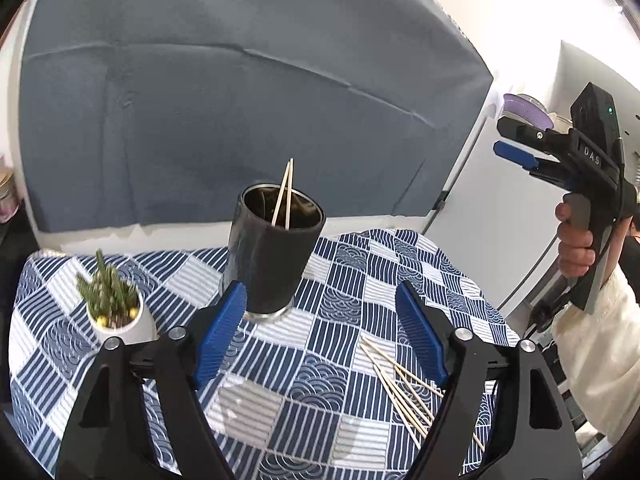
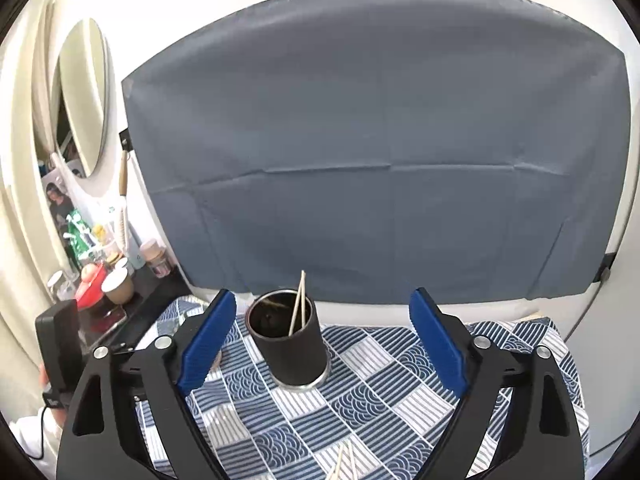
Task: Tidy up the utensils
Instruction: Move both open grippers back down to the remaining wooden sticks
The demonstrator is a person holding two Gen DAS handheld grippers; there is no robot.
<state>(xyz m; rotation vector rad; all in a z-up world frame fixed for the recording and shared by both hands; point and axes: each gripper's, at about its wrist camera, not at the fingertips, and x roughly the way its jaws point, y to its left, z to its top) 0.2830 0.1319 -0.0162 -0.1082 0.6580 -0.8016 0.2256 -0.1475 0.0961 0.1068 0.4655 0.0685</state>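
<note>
A dark cylindrical holder (image 1: 272, 256) stands on the blue-and-white patterned tablecloth (image 1: 332, 312) with two wooden chopsticks (image 1: 285, 196) leaning inside. It also shows in the right wrist view (image 2: 290, 344), with the sticks (image 2: 298, 304) in it. Several loose chopsticks (image 1: 400, 384) lie on the cloth at the right; their tips show in the right wrist view (image 2: 344, 462). My left gripper (image 1: 320, 340) is open and empty, just in front of the holder. My right gripper (image 2: 322, 340) is open and empty, above the cloth; it is seen raised at the right (image 1: 508, 138).
A small potted plant (image 1: 114, 308) in a white pot stands on the cloth left of the holder. A grey sheet (image 2: 380, 140) covers the wall behind. A cluttered shelf with cups and jars (image 2: 108, 276) lies to the left. A white fridge (image 1: 500, 216) stands at the right.
</note>
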